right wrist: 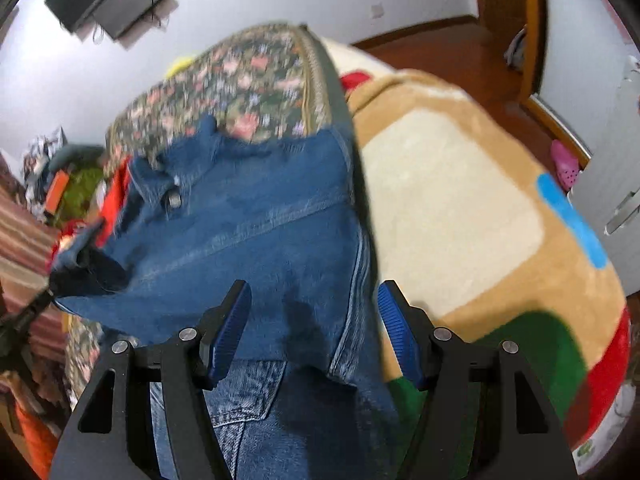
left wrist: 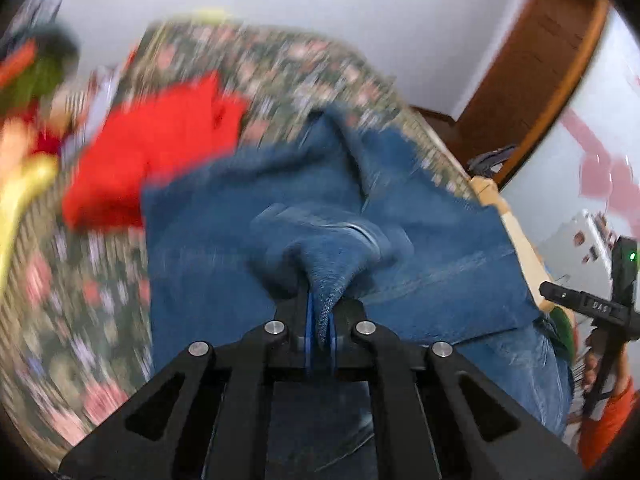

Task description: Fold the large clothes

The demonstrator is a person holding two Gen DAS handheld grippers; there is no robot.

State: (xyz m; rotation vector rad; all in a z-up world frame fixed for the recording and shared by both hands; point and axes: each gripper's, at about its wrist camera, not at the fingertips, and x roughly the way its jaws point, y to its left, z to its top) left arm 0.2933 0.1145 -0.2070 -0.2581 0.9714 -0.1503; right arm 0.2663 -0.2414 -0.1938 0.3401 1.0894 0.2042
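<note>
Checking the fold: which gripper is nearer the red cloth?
Left. The left gripper, shut on the jeans, sits near the red cloth; the right gripper hangs open at the jeans' far side.

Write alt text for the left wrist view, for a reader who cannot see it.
The left tongs are shut on a bunched fold of blue denim garment, which lies spread across a floral bedcover. A red cloth lies beyond the denim on the left, and the picture is smeared by motion blur. The right tongs show at the right edge.
</note>
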